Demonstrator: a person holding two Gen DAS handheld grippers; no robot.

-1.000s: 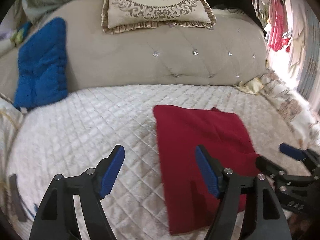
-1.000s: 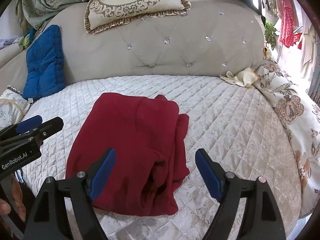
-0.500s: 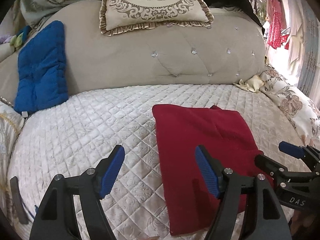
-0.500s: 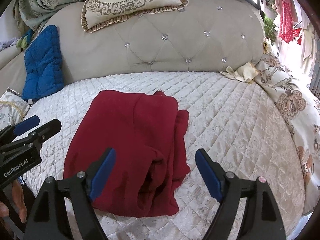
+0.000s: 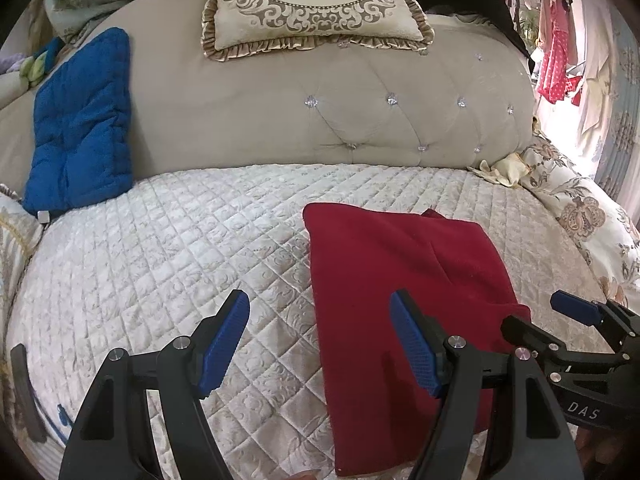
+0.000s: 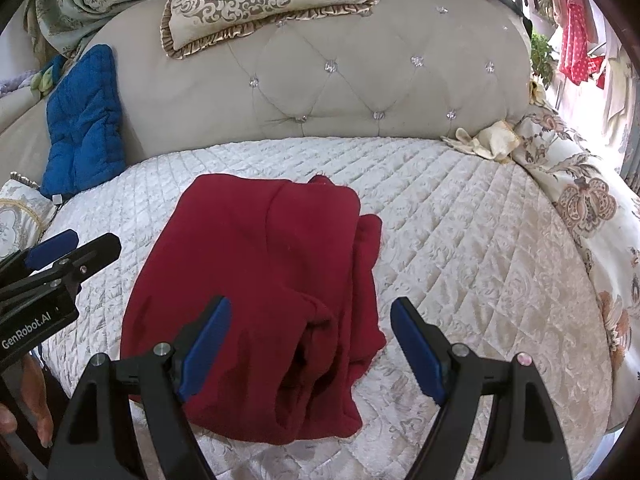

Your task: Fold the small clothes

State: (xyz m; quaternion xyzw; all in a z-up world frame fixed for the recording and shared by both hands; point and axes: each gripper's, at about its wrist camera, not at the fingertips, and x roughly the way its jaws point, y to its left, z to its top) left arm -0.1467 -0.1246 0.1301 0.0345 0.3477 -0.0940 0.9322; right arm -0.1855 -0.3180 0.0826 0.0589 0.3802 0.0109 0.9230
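One red garment (image 6: 256, 280) — folded, flat on quilt (image 6: 460, 240) | right view alone shows bunched edge | left gripper (image 5: 320, 344), right gripper (image 6: 310, 344) — both spread, empty

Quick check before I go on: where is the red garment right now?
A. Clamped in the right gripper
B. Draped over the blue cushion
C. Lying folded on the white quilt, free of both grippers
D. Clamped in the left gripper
C. The red garment lies folded on the white quilt, while the left gripper and right gripper both hover open above it, pads pressing nothing.
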